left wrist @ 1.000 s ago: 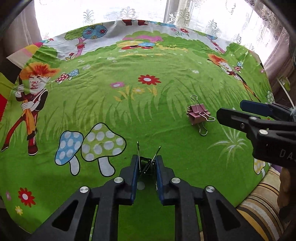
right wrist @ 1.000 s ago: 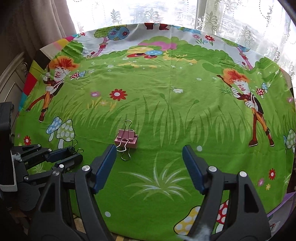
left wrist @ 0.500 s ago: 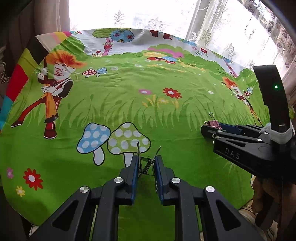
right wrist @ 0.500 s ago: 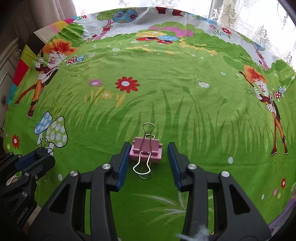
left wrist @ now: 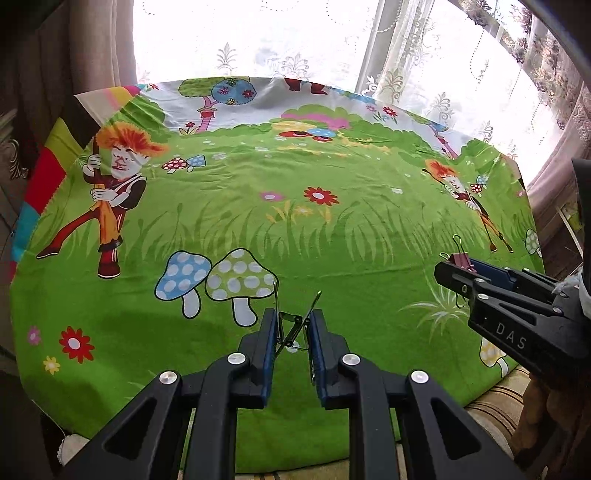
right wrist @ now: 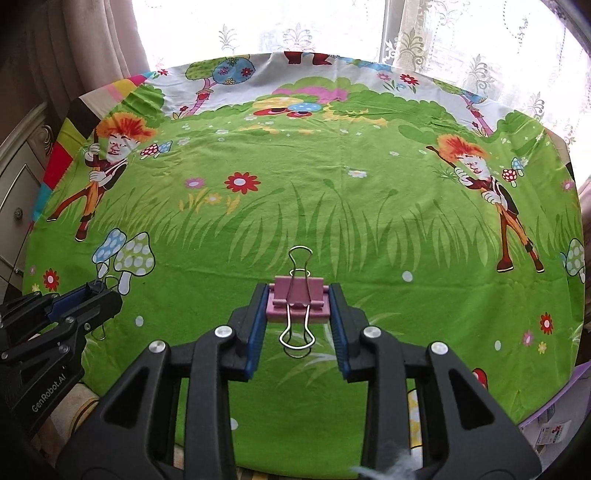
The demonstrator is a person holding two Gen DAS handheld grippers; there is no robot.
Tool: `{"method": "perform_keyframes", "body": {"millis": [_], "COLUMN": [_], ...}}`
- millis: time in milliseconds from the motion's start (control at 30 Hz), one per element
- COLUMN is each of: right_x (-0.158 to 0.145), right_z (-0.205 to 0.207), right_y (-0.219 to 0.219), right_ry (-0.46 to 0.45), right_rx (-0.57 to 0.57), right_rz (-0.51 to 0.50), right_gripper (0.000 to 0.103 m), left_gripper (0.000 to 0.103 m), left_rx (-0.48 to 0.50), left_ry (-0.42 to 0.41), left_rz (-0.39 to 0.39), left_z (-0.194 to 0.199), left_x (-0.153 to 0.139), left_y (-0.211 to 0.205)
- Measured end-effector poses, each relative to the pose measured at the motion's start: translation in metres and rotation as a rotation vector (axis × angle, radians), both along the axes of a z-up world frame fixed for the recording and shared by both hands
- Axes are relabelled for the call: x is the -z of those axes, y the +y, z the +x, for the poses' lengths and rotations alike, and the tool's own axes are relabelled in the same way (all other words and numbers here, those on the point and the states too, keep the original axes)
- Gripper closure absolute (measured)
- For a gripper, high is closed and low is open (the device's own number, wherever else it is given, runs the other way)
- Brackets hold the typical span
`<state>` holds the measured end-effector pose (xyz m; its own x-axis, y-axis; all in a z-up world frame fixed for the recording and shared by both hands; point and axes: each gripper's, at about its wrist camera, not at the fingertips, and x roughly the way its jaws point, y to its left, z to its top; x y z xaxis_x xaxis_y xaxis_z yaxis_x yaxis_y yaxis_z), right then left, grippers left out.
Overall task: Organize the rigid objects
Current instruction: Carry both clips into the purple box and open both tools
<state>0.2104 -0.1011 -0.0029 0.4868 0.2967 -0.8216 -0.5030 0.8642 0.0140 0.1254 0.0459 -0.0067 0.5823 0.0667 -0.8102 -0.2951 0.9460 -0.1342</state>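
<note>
Closest in the left wrist view, the left gripper (left wrist: 292, 334), black with blue pads, is clamped on a small dark metal binder clip (left wrist: 290, 328). The clip's two thin wire handles splay upward in a V past the fingertips. The clip sits between the pads, above the cloth near its front edge.

In the right wrist view, the right gripper (right wrist: 297, 308), also black with blue pads, is closed on a pink binder clip with silver wire handles (right wrist: 297, 300). Its pads press the two ends of the clip's pink body. One wire loop points away from the camera; the other points back between the fingers. Whether the clip is touching the cloth or is just above it cannot be told. From the left wrist view this same clip appears at the right gripper's tip, at the right edge of the picture.

Beneath both lies a bright green cartoon-printed cloth (right wrist: 332, 192) over a table, showing spotted mushrooms, red flowers, tall grass and orange-haired figures.

Beyond the table's far edge hang white lace curtains (right wrist: 295, 29) against a bright window.
</note>
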Motion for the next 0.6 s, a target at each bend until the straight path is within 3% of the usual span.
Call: {"method": "perform_keyframes", "body": {"millis": [333, 600], "right_x": [-0.035, -0.053], "right_z": [-0.045, -0.075], "right_y": [-0.036, -0.062], "right_ry": [-0.118, -0.157], "right_rx": [0.033, 0.056], "right_rz": [0.032, 0.061], "right_gripper": [0.067, 0.067], "left_gripper": [0.084, 0.084], "left_rx": [0.013, 0.059], "left_ry": [-0.061, -0.11], "left_rz": [0.059, 0.105], "left_z": [-0.026, -0.043], "left_x": [-0.029, -0.049], "left_y": [-0.032, -0.062]}}
